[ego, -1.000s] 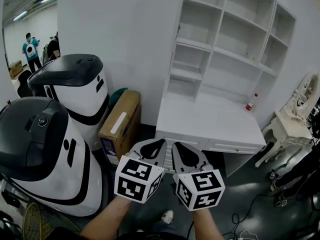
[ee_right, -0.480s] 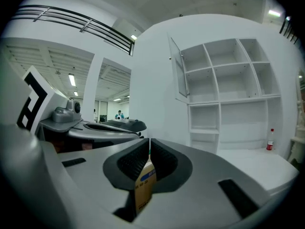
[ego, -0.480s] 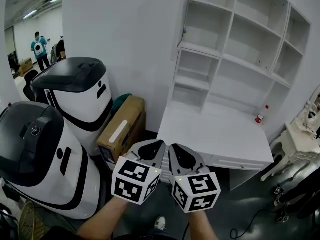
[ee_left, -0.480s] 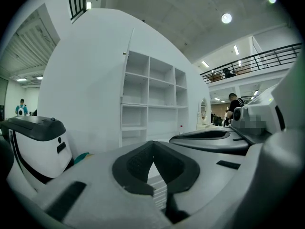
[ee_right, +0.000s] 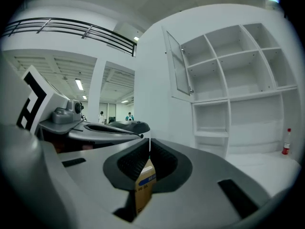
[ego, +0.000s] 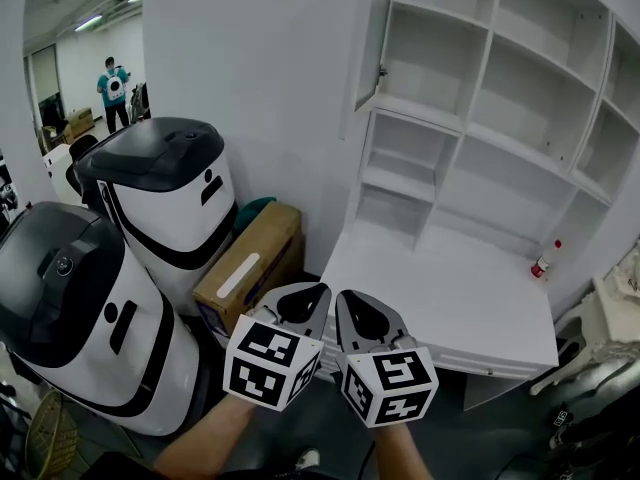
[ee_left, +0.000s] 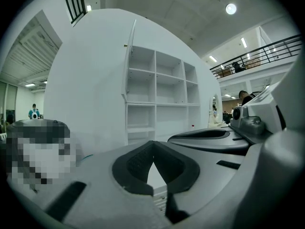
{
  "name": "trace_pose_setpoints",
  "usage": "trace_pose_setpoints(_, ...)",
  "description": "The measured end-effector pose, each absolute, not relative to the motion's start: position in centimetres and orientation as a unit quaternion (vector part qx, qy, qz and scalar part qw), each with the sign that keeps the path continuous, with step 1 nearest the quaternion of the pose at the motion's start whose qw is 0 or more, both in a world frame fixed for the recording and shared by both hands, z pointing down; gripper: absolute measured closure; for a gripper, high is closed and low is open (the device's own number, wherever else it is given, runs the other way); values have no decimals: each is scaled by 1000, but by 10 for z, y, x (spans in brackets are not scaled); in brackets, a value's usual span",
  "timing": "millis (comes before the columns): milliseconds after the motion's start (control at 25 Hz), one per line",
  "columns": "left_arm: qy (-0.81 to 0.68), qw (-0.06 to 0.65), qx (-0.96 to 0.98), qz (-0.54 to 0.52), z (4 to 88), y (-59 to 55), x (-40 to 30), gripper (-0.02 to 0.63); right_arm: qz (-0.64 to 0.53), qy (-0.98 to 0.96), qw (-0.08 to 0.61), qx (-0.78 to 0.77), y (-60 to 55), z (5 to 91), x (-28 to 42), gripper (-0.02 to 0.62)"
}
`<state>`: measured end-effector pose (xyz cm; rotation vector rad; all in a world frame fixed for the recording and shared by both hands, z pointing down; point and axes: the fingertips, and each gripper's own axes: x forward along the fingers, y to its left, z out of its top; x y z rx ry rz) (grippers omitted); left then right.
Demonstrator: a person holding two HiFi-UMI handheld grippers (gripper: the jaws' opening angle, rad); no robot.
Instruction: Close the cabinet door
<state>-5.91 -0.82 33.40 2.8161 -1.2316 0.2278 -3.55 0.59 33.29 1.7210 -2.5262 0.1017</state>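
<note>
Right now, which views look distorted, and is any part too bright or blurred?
Head view: sharp, even light, cabinet edges bow slightly. Left gripper view: strong fisheye, black corners, ceiling lamp glares. Right gripper view: same fisheye, railing curves.

No word or number could be read anywhere. The cardboard box (ego: 245, 268) bore a pale blank strip on its top. In the right gripper view it showed a blue band (ee_right: 148, 179) with small print below it, too fine to make out. The bottle (ego: 542, 262) on the desk (ego: 440, 298) was too small for any label to be read, and the left marker cube (ego: 272, 360) and the right marker cube (ego: 390, 386) carried only black-and-white square patterns, no letters.
</note>
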Motion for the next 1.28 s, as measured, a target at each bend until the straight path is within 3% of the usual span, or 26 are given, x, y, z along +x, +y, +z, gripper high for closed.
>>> trace_pose_setpoints(1280,-408,21,911,47,292,-152,-33,595,-38,-837,24,545,-135,260,-17,571)
